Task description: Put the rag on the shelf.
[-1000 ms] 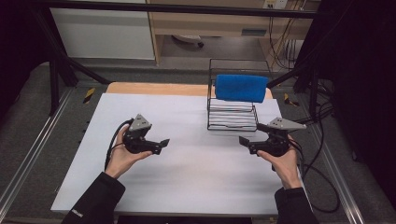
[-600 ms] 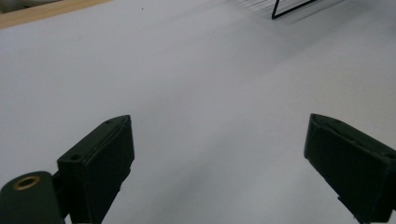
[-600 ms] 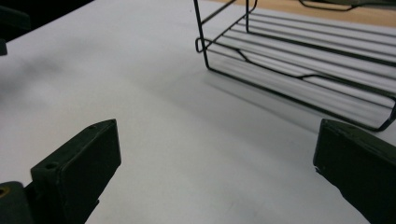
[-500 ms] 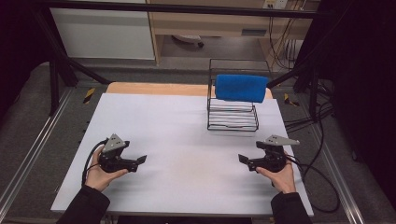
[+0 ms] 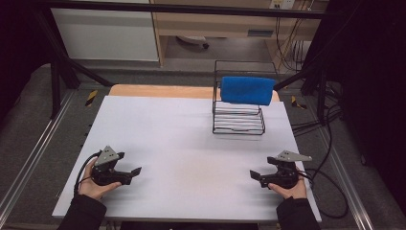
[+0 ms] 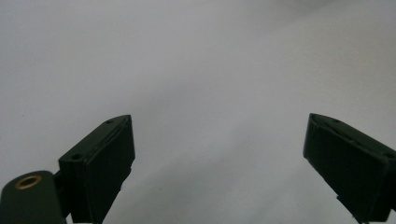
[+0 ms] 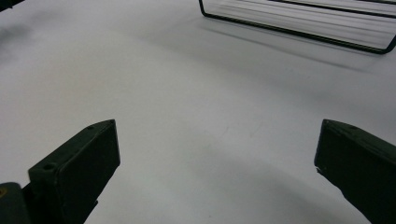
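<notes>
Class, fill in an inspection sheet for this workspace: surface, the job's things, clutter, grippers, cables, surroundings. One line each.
Surface: white table, bare in the middle; a wood strip shows at its far edge.
Job's things: black wire rack far right on the table, a blue cloth draped over its top.
Clutter: nothing seen.
Grippers: left gripper and right gripper near the front edge, both open, nothing between the fingers.
Cables: one trails from each gripper; the right one loops off the table's right side.
Surroundings: dark frame bars, grey floor, cabinets beyond.
</notes>
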The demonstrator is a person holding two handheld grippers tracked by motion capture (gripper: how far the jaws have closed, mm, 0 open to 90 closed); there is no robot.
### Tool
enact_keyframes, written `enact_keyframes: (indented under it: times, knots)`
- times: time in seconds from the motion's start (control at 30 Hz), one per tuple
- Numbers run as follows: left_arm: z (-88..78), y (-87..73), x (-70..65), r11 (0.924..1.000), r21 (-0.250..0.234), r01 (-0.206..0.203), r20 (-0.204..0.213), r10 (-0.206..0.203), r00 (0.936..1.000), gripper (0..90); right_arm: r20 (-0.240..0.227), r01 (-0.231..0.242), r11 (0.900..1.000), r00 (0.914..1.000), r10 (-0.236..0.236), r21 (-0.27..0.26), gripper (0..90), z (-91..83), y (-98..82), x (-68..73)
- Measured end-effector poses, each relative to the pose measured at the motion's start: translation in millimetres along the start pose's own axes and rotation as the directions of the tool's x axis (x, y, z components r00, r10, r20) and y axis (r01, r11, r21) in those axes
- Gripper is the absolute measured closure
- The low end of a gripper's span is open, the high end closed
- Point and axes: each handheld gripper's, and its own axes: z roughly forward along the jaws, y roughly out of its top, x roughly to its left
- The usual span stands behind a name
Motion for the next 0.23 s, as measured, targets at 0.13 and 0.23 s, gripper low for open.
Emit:
enact_keyframes:
  times: [0.13, 0.23]
  knots:
    - [-1.0, -4.8, 1.7, 0.9999, 0.005, 0.009, -0.003, -0.009, 1.0000, 8.9, 0.008, 0.010, 1.000, 0.9999, -0.010, 0.013, 0.8, 0.7, -1.6, 0.6]
    - [-1.3, -6.7, 2.4, 0.9999, 0.005, 0.016, 0.000, -0.016, 0.9999, 8.9, 0.013, 0.007, 1.000, 0.9999, -0.008, 0.022, 0.8, 1.2, -1.8, 1.3]
